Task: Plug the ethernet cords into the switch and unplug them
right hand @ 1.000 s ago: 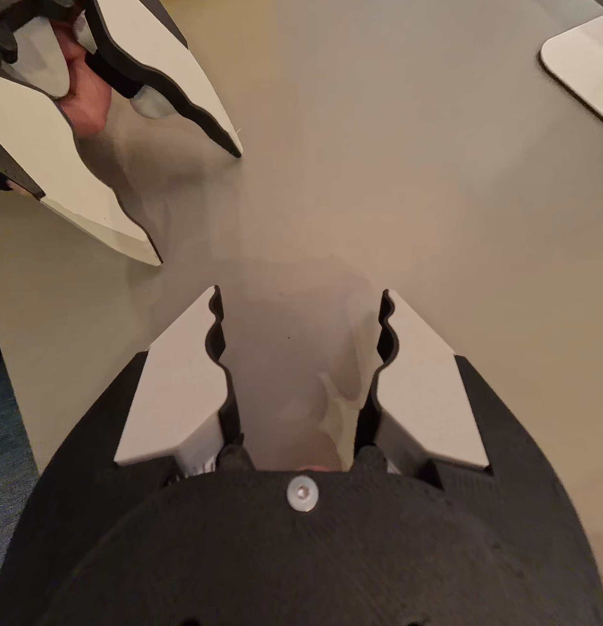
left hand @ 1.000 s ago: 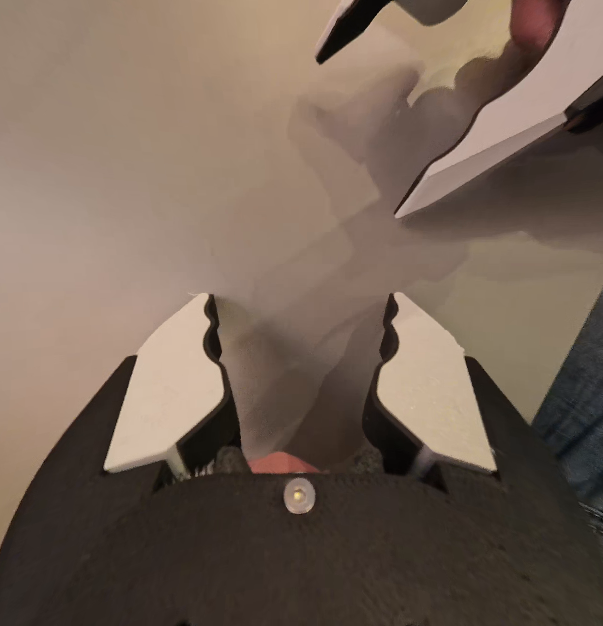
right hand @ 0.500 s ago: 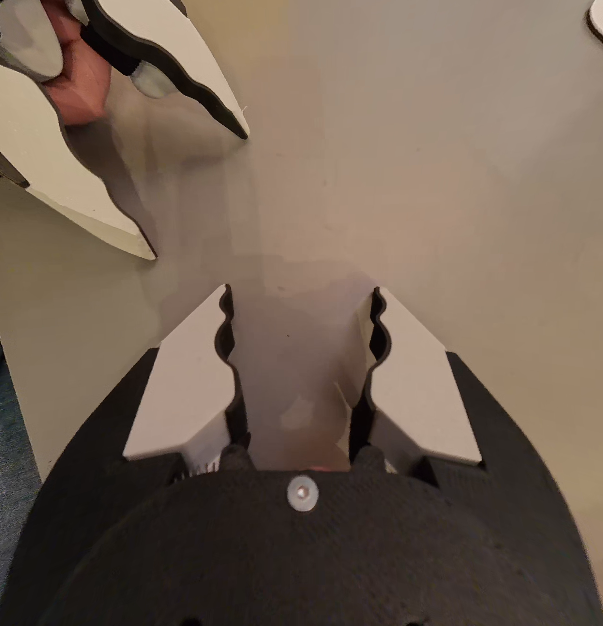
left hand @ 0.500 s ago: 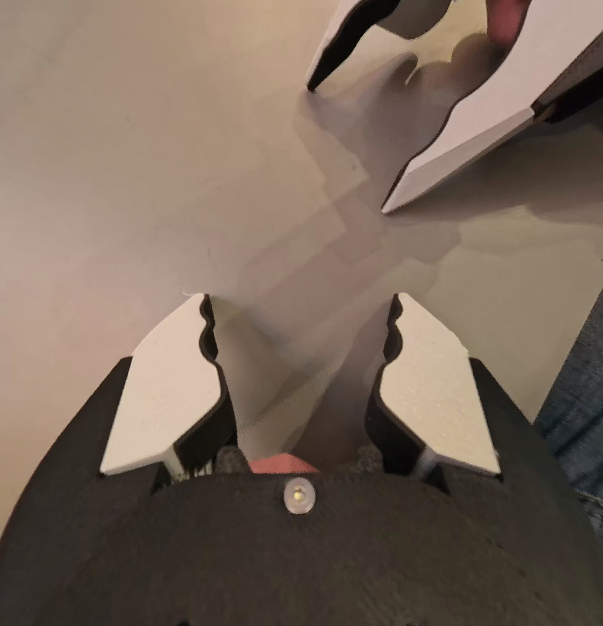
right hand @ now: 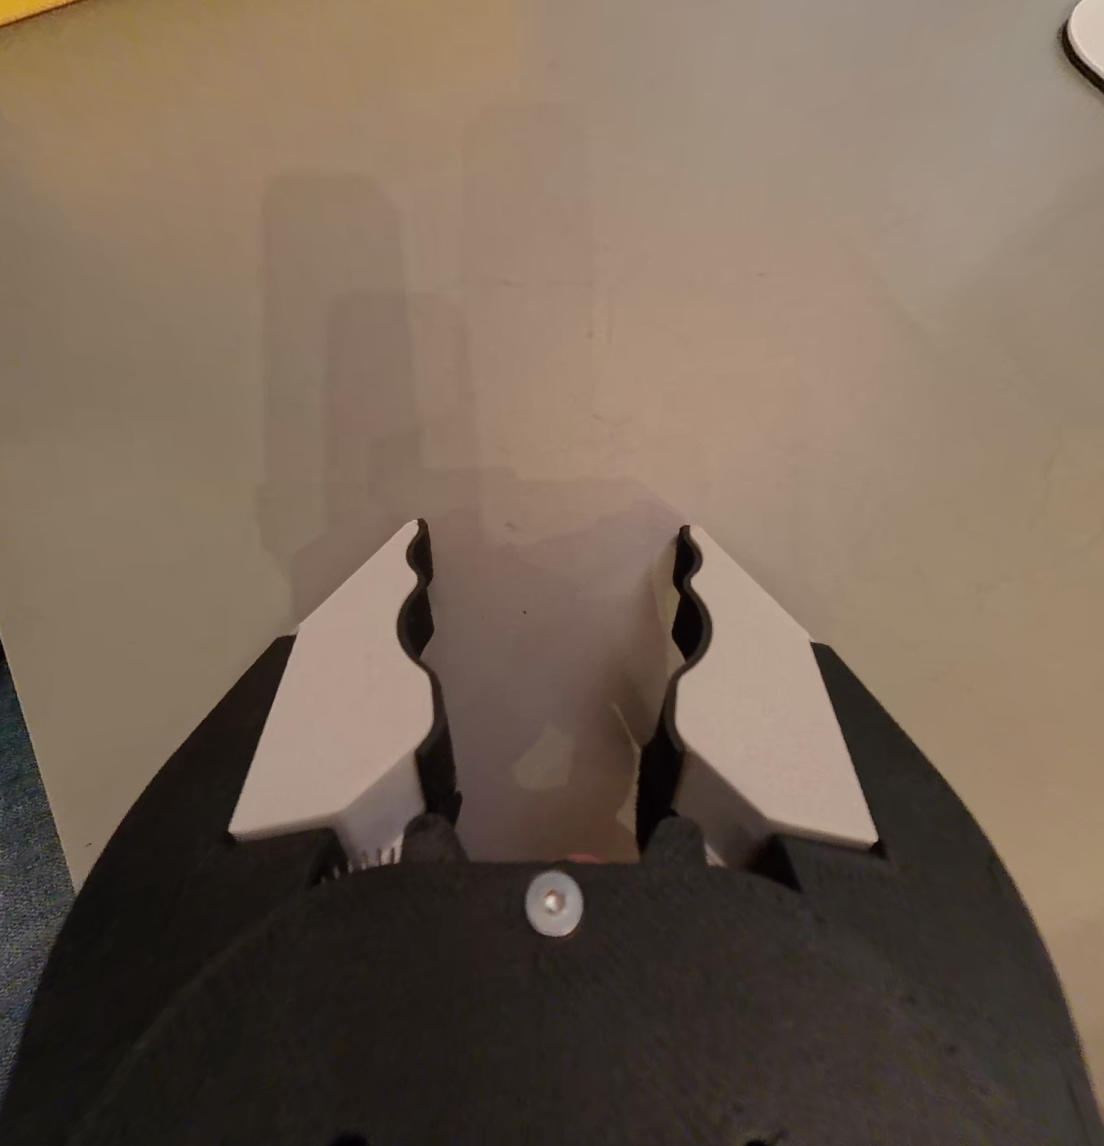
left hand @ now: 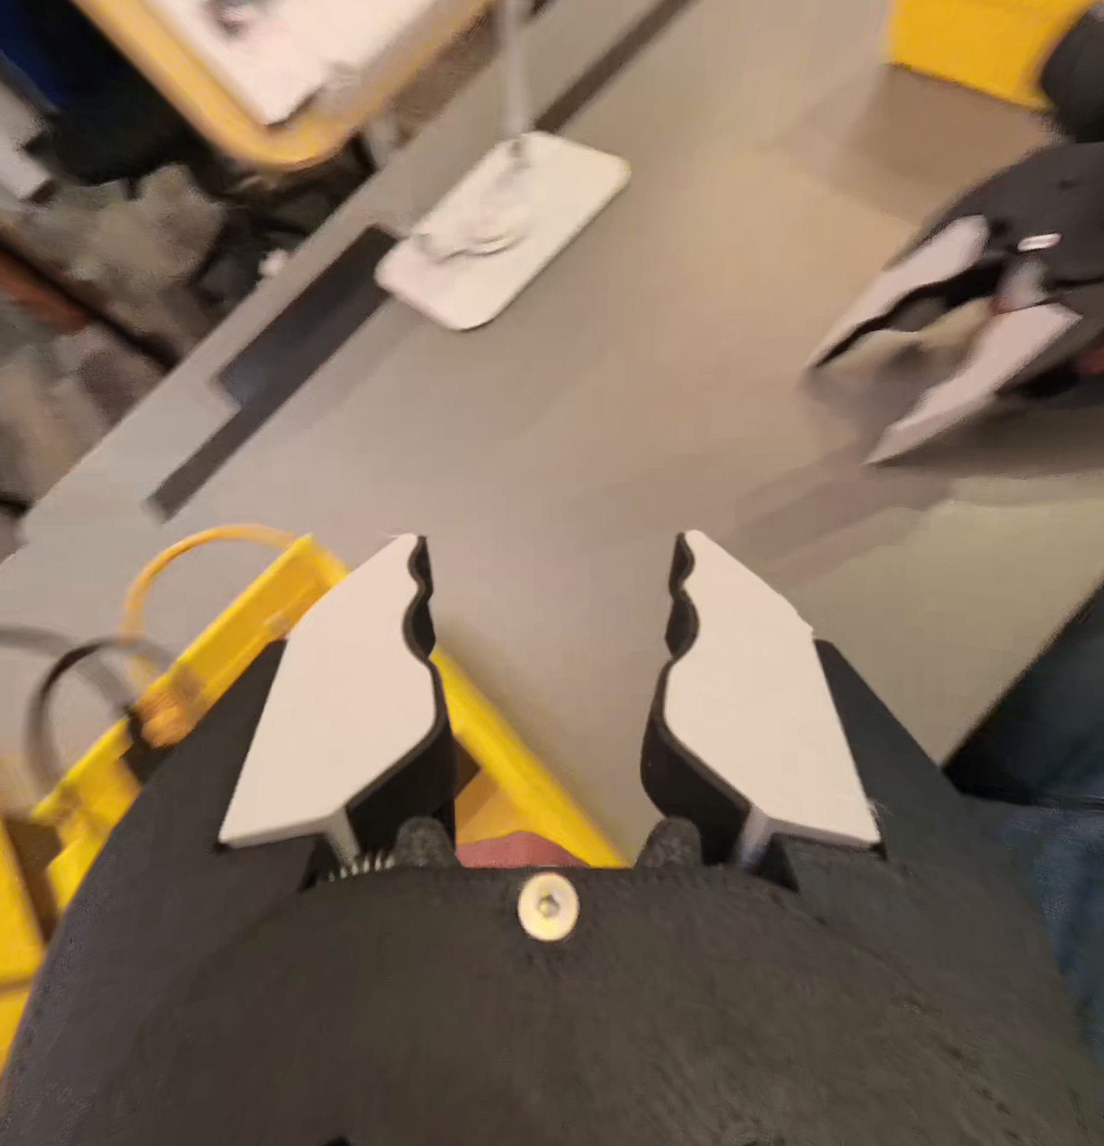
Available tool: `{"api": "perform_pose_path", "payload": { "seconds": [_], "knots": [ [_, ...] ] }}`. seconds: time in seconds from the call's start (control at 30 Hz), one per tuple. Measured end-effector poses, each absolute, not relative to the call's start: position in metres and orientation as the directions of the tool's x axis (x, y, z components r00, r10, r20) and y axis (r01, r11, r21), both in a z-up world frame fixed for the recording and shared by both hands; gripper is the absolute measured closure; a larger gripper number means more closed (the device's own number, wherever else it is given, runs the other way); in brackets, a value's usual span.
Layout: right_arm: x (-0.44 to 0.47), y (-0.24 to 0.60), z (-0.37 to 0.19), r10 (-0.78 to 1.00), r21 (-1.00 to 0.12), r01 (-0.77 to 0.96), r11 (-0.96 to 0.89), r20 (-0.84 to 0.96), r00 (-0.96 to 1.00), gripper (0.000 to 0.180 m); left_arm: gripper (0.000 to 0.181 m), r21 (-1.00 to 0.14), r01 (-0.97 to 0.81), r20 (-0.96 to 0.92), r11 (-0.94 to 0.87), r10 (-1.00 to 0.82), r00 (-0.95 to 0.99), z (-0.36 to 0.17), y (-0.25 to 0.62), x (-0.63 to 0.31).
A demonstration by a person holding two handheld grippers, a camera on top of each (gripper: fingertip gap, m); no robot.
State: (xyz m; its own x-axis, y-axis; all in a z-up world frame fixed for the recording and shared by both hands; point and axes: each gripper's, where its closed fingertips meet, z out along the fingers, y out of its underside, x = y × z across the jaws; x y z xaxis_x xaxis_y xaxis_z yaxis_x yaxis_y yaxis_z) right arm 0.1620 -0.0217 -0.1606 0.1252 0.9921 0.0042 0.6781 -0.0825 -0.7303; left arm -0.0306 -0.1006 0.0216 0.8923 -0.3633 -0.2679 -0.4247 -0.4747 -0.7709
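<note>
My left gripper (left hand: 549, 546) is open and empty, held above the grey table (left hand: 599, 434). Below its left finger stands a yellow bin (left hand: 239, 645) with a yellow cord (left hand: 164, 558) and a dark cord (left hand: 47, 682) looping out of it. No switch shows in either view. My right gripper (right hand: 552, 533) is open and empty, low over bare grey table (right hand: 537, 248). It also shows in the left wrist view (left hand: 946, 366) at the far right, open, with a hand behind it.
A white flat stand base (left hand: 506, 229) with a pole sits at the table's far side; its corner shows in the right wrist view (right hand: 1101, 56). A black slot (left hand: 276, 366) runs along the far edge. Another yellow bin (left hand: 965, 49) is far right. Jeans (left hand: 1058, 775) are at the near edge. The tips of one gripper are about 30 centimetres away from the tips of the other.
My left gripper has swung up and to the left, bringing the yellow bin and cords into view, with motion blur. The left gripper has left the right wrist view. The right gripper stays open.
</note>
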Motion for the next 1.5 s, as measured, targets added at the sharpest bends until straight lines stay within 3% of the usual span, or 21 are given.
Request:
{"api": "perform_pose_path", "payload": {
  "seconds": [0.03,0.17,0.3,0.6,0.7,0.8,0.93,1.13,1.37,1.5],
  "knots": [
    [0.162,-0.022,-0.161,0.992,-0.730,0.678,-0.082,0.004,0.125,0.102,0.114,-0.768,-0.399,-0.264,-0.501,-0.320,0.910,0.025,-0.106,-0.058],
    [0.162,-0.022,-0.160,0.992,-0.731,0.677,-0.082,0.005,0.126,0.102,0.129,-0.702,-0.284,-0.171,-0.653,-0.232,0.958,-0.001,-0.133,-0.133],
    [0.163,-0.021,-0.160,0.992,-0.731,0.677,-0.084,0.005,0.127,0.103,0.131,-0.602,-0.253,-0.121,-0.757,-0.227,0.966,-0.055,-0.143,-0.159],
    [0.163,-0.021,-0.160,0.992,-0.732,0.676,-0.084,0.005,0.128,0.103,0.116,-0.588,-0.165,-0.272,-0.792,0.002,0.962,-0.073,-0.109,-0.235],
    [0.163,-0.021,-0.160,0.992,-0.732,0.676,-0.084,0.005,0.128,0.103,0.096,-0.580,-0.165,-0.318,-0.798,0.035,0.947,-0.072,-0.099,-0.252],
    [0.163,-0.021,-0.160,0.992,-0.732,0.676,-0.084,0.004,0.127,0.103,0.084,-0.541,-0.170,-0.341,-0.823,0.031,0.939,-0.077,-0.092,-0.265],
    [0.163,-0.022,-0.160,0.992,-0.732,0.676,-0.083,0.005,0.127,0.103,0.087,-0.479,-0.166,-0.218,-0.862,-0.067,0.974,-0.086,-0.092,-0.259],
    [0.163,-0.022,-0.160,0.992,-0.732,0.676,-0.084,0.003,0.126,0.104,0.099,-0.579,-0.123,-0.084,-0.806,-0.090,0.992,-0.066,-0.079,-0.268],
    [0.163,-0.022,-0.160,0.992,-0.732,0.676,-0.084,0.003,0.126,0.104,0.102,-0.485,-0.178,-0.211,-0.856,-0.083,0.974,-0.086,-0.071,-0.294],
    [0.163,-0.021,-0.160,0.992,-0.732,0.676,-0.084,0.003,0.127,0.105,0.101,-0.362,-0.242,-0.259,-0.900,-0.152,0.954,-0.108,-0.069,-0.296]
  ]
}}
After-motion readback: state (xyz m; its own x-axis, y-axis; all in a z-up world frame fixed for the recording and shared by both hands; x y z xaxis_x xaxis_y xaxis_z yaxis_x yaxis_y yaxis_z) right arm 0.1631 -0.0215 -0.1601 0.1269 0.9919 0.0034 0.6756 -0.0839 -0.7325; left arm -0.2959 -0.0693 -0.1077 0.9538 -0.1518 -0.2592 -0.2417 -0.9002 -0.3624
